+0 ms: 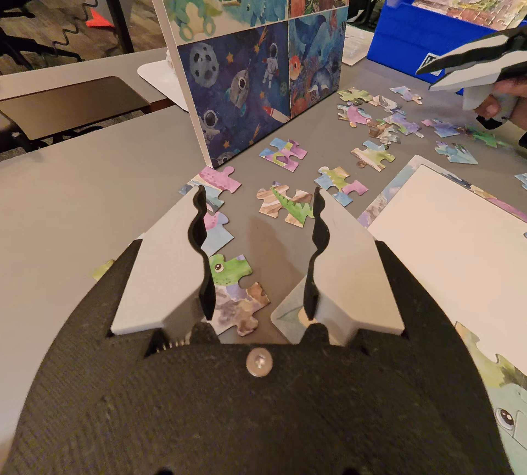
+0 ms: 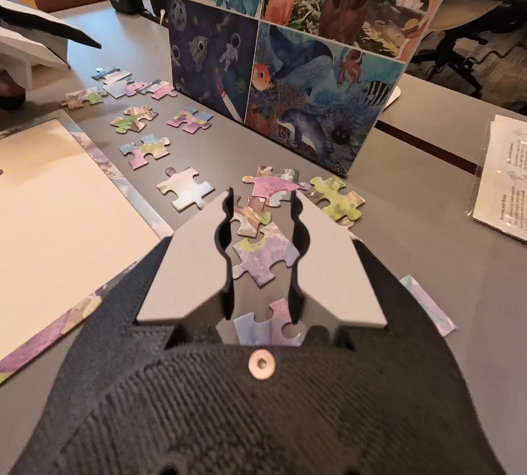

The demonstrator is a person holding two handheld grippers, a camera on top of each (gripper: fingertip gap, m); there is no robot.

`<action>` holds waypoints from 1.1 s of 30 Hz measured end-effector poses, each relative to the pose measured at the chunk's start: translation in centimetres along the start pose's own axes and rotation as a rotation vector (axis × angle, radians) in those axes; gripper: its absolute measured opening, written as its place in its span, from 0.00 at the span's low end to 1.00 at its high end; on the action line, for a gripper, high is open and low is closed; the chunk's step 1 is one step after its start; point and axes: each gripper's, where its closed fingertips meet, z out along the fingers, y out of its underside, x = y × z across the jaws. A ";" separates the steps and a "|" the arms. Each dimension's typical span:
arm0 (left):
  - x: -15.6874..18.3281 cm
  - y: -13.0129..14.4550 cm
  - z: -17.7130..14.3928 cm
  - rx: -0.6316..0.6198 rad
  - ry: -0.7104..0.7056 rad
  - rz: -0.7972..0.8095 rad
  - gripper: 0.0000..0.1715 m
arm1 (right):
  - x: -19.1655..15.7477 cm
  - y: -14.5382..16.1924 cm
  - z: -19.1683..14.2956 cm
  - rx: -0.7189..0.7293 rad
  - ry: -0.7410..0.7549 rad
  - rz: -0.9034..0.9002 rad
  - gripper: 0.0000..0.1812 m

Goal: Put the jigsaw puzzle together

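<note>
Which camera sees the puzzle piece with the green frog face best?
The left wrist view. The green-faced piece lies close under the open left gripper, its eye and green head plain, only its left edge behind a finger. The right wrist view does not show it that I can tell; its scattered pieces there are other ones.

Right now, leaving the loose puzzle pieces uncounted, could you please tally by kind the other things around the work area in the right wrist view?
Handheld grippers: 2, the right gripper and the left gripper
Puzzle tray: 1
Upright picture board: 1
Printed leaflet: 1
Total: 5
</note>
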 end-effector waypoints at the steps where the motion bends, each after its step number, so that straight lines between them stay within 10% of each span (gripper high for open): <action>1: 0.0 0.0 0.0 -0.001 -0.001 0.002 0.43 | 0.0 0.1 0.1 -0.005 -0.001 -0.001 0.21; 15: 0.9 -0.7 -0.8 0.024 0.076 -0.058 0.34 | 2.4 -0.9 -1.4 0.042 0.123 0.020 0.21; 21: -1.6 -3.8 -3.3 0.217 -0.103 -0.009 0.00 | 3.9 -0.8 -1.9 0.053 0.216 0.014 0.27; 33: -3.1 -4.7 -5.1 0.266 -0.211 -0.031 0.00 | 4.0 -0.8 -1.6 0.032 0.269 -0.047 0.31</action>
